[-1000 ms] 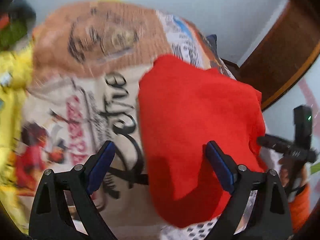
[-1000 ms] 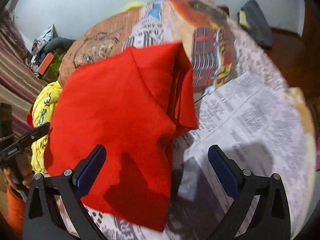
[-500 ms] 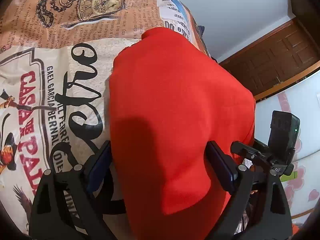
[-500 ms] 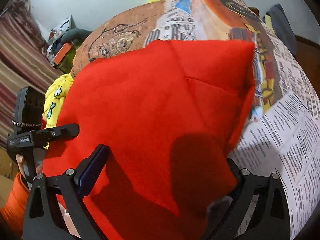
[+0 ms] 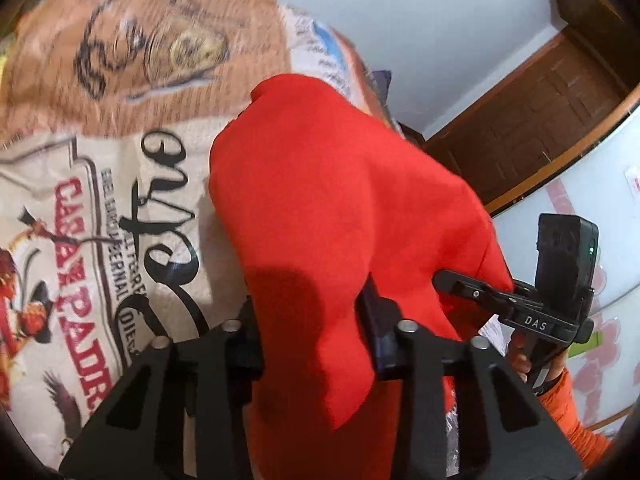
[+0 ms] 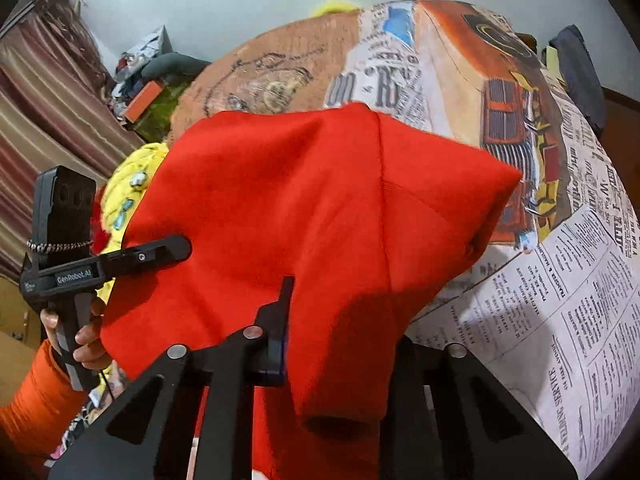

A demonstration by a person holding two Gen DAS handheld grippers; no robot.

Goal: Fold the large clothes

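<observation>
A large red garment [image 5: 340,208] lies on a bed covered with a newspaper-print sheet [image 5: 100,208]. My left gripper [image 5: 312,332] is shut on the garment's near edge, with red cloth bunched between its fingers. My right gripper [image 6: 344,344] is shut on the other near edge of the same garment [image 6: 320,208], and a sleeve cuff hangs down between its fingers. Each gripper shows in the other's view, the right one [image 5: 472,284] and the left one [image 6: 168,248], both at the cloth's edge. The garment's near part is lifted off the sheet.
A yellow printed cloth [image 6: 128,184] lies at the bed's left side. A striped curtain [image 6: 36,120] and clutter [image 6: 148,80] stand beyond it. A brown wooden door [image 5: 540,112] is on the right. A dark item [image 6: 576,68] lies at the bed's far right.
Both grippers have closed on the red garment's near edge; half a second ago their jaws stood wide open around it. The cloth is now bunched and raised.
</observation>
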